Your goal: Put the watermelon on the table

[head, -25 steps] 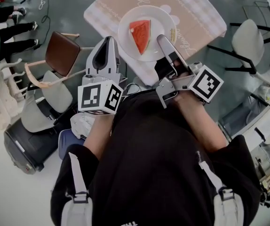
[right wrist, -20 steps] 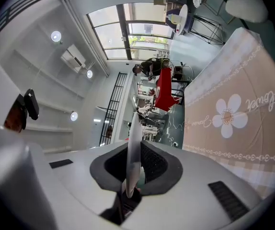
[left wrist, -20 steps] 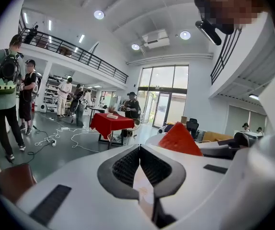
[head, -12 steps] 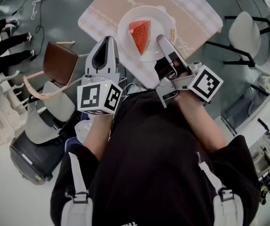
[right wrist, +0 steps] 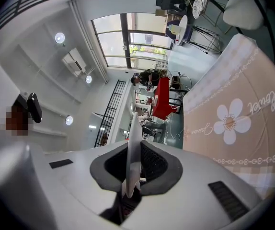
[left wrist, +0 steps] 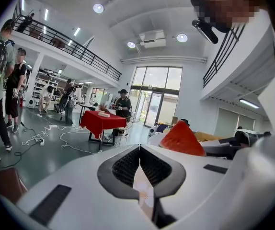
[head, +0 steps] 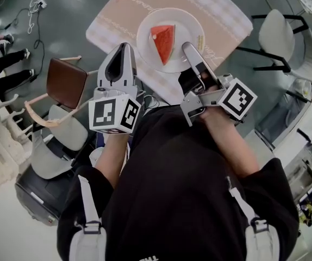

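Only its own view shows the right gripper (right wrist: 136, 166) pinching the plate (right wrist: 133, 128).

I see the watermelon (head: 163, 41) as red on a plain white plate (head: 145, 30). Under the plate, the tablecloth (head: 221, 10) is beige-pink with white checks and daisies. Left of the plate, a chair seat (head: 65, 75) is brown. The left gripper (head: 124, 47) and the right gripper (head: 186, 45) are pale grey with black-and-white square markers.

Seen from above: a person in a black short-sleeved top (head: 183, 189), with pale grey webbing straps (head: 89, 203) and plastic buckles down its front. Beyond its sleeves are the light grey left gripper (head: 124, 47) and right gripper (head: 187, 47), each with black ribbed pads (left wrist: 125, 164) and a white cube (head: 114, 113) of black square markers.
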Available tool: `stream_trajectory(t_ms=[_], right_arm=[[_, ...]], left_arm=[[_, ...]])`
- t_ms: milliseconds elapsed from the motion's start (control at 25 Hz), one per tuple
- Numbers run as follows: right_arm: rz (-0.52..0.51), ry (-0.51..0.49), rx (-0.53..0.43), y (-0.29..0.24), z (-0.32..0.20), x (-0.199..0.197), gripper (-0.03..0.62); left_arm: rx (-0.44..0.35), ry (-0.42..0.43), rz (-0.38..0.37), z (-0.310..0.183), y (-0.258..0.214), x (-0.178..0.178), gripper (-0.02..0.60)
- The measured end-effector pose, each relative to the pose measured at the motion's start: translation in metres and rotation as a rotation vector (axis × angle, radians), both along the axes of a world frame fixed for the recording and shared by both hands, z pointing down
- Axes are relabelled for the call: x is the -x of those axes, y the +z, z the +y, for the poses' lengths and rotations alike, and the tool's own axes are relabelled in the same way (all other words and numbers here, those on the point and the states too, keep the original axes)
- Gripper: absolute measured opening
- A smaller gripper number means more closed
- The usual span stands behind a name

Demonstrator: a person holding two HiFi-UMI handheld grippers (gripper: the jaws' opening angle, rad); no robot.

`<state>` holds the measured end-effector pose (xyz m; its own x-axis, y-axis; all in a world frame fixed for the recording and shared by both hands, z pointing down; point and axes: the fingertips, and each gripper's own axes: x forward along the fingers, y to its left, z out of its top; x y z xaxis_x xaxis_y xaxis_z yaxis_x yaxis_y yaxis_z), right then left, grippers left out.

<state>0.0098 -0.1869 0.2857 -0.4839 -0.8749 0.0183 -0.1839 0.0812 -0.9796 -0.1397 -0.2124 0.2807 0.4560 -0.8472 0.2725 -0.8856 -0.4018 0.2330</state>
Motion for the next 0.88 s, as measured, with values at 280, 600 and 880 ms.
stream_trajectory(t_ms=[280,600,880], right_arm=[[0.005,0.049,0.011,0.004,-0.011,0.006,0.038],[0.014,0.049,0.02,0.013,-0.021,0.008,0.038],[0.006,-0.005,0.026,0.023,-0.036,-0.005,0.038]], left_arm=[[0.008,0.042,0.019,-0.015,0.007,0.007,0.012],[0.02,0.059,0.024,-0.031,0.017,0.006,0.012],[0.03,0.031,-0.014,-0.041,0.025,-0.012,0.013]])
